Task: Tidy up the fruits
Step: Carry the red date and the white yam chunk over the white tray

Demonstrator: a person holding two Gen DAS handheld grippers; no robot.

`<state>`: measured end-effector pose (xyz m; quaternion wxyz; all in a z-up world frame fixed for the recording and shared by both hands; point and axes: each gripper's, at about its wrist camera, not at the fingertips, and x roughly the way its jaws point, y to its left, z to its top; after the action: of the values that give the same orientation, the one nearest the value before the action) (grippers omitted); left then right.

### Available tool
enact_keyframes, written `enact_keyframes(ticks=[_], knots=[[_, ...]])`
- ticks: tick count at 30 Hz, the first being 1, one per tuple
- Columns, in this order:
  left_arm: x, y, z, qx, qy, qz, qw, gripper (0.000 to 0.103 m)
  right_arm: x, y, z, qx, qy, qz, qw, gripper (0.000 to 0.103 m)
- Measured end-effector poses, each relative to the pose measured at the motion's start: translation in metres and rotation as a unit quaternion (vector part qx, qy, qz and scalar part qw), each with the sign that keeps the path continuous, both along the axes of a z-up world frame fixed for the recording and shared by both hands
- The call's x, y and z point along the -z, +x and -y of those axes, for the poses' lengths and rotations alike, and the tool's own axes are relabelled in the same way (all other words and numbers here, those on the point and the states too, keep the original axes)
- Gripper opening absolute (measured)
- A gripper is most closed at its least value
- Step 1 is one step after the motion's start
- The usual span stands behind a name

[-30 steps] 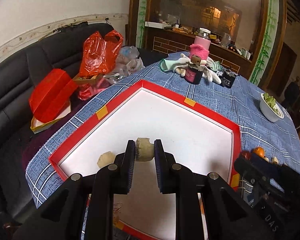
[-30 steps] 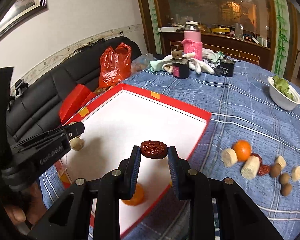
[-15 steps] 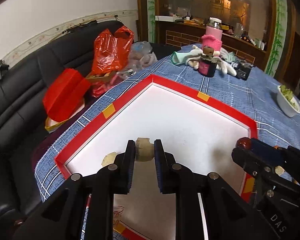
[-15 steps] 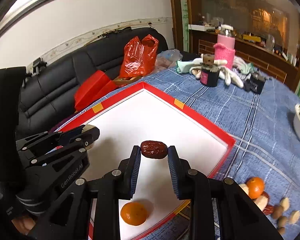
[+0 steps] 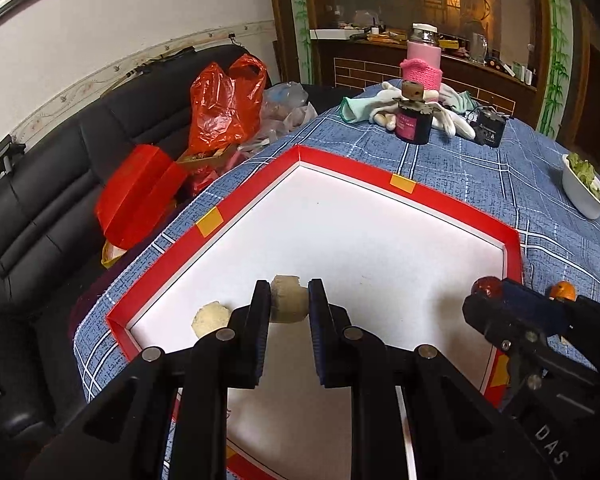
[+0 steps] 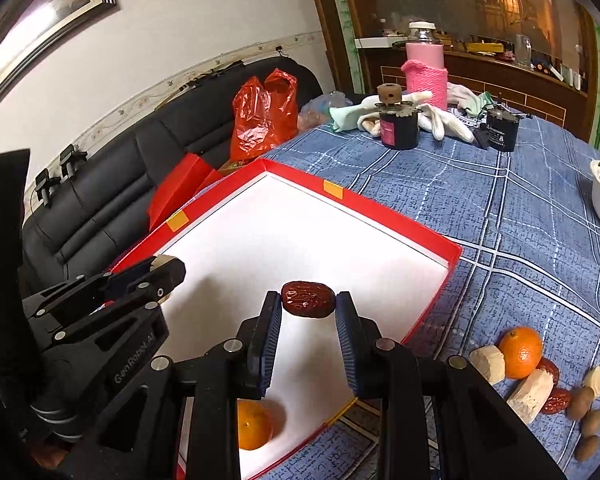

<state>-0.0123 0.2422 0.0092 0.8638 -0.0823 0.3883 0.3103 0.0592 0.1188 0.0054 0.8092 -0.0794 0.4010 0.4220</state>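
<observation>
My left gripper is shut on a pale beige fruit chunk above the near left corner of the red-rimmed white tray. A second pale chunk lies in that tray corner. My right gripper is shut on a dark red date above the tray. An orange lies in the tray below the right gripper. On the cloth to the right lies a heap of fruit: an orange, pale chunks, dates and nuts.
A white bowl of greens stands at the right. A dark jar, pink-sleeved bottle, gloves and a black box sit at the table's far end. A black sofa with red bags lies left of the table.
Both grippers have risen and tilted back over the tray, each keeping its hold. The right gripper has swung back toward the right. The fruit heap shows again at the right.
</observation>
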Motion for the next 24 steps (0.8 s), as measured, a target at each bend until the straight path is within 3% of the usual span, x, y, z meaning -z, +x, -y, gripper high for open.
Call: enact_keyframes(ticks=[24], knots=[[0.015, 0.000, -0.002, 0.019, -0.022, -0.021, 0.9994, 0.017, 0.014, -0.001, -0.003, 0.003, -0.010, -0.002, 1.000, 0.028]])
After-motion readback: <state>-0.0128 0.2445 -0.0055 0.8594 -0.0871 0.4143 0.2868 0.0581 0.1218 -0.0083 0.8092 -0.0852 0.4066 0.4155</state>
